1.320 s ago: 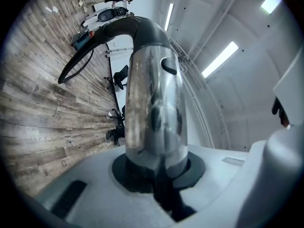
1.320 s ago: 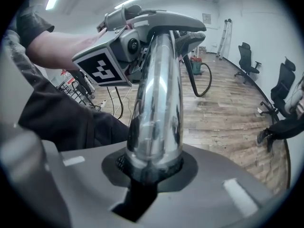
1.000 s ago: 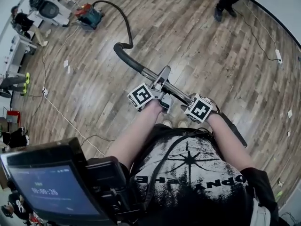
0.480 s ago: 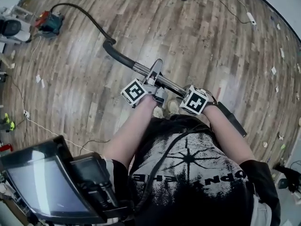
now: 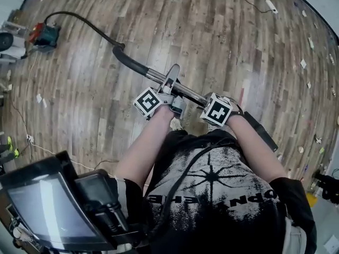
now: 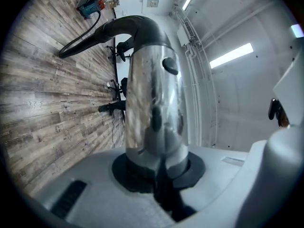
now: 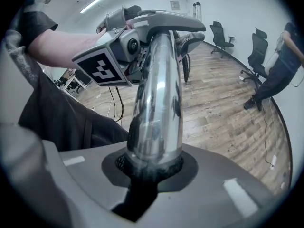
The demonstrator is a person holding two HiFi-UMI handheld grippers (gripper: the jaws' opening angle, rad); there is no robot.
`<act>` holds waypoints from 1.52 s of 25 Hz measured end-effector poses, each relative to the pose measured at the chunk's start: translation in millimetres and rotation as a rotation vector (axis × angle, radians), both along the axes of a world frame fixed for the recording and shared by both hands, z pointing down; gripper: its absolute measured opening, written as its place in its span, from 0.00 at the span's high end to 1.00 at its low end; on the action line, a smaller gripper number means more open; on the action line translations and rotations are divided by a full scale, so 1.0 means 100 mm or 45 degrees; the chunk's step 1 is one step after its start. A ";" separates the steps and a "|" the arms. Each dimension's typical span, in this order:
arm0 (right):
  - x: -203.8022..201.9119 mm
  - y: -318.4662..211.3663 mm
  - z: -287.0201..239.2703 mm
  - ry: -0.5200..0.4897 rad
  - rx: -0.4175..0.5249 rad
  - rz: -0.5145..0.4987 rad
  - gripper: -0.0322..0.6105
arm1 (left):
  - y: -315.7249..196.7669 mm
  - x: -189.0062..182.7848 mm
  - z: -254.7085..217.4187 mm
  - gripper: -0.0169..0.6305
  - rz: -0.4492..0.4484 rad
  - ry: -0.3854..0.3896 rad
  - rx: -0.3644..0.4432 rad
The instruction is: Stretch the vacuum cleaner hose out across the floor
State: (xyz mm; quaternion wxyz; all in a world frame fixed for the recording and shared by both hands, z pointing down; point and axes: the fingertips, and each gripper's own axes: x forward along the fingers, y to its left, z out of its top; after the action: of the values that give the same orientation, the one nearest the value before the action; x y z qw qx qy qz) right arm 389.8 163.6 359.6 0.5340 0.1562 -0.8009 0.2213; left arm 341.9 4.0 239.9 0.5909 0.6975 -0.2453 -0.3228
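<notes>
In the head view the red and teal vacuum cleaner (image 5: 45,36) sits far left on the wood floor. Its black hose (image 5: 85,21) runs in a shallow arc to the curved black handle (image 5: 124,57), which joins the chrome wand (image 5: 159,78). My left gripper (image 5: 172,91) is shut on the wand near the handle. My right gripper (image 5: 212,103) is shut on it further along, before the black end piece (image 5: 259,132). The left gripper (image 6: 156,175) clamps the chrome wand (image 6: 154,103), with the hose (image 6: 80,39) beyond. The right gripper (image 7: 152,167) likewise grips the wand (image 7: 156,103).
Thin cables (image 5: 32,142) trail over the floor at the left, and a power strip (image 5: 270,5) lies at the top right. Paper scraps (image 5: 303,63) dot the right side. Office chairs (image 7: 221,32) and a standing person (image 7: 280,56) are across the room. A screen (image 5: 42,205) hangs at my chest.
The wand and both grippers have drawn away from the vacuum cleaner, which now sits further left. The hose's sharp loop near the handle has straightened into a shallow arc. Both grips are unchanged.
</notes>
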 end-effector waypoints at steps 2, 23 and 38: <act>0.17 -0.02 -0.06 0.004 0.015 -0.028 0.83 | 0.00 0.14 -0.09 0.90 -0.027 0.013 0.023; 1.88 0.16 -0.17 0.019 0.269 -0.130 0.81 | 0.38 1.60 -0.04 0.90 -0.199 -0.225 0.051; 1.81 0.16 0.38 0.092 0.141 0.114 0.82 | 0.19 1.82 0.59 0.89 0.073 -0.111 -0.102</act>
State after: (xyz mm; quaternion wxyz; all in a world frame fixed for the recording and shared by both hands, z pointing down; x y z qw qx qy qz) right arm 570.4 179.1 397.9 0.5427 0.2290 -0.7844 0.1944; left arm 523.6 23.1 299.1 0.6161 0.6934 -0.2633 -0.2650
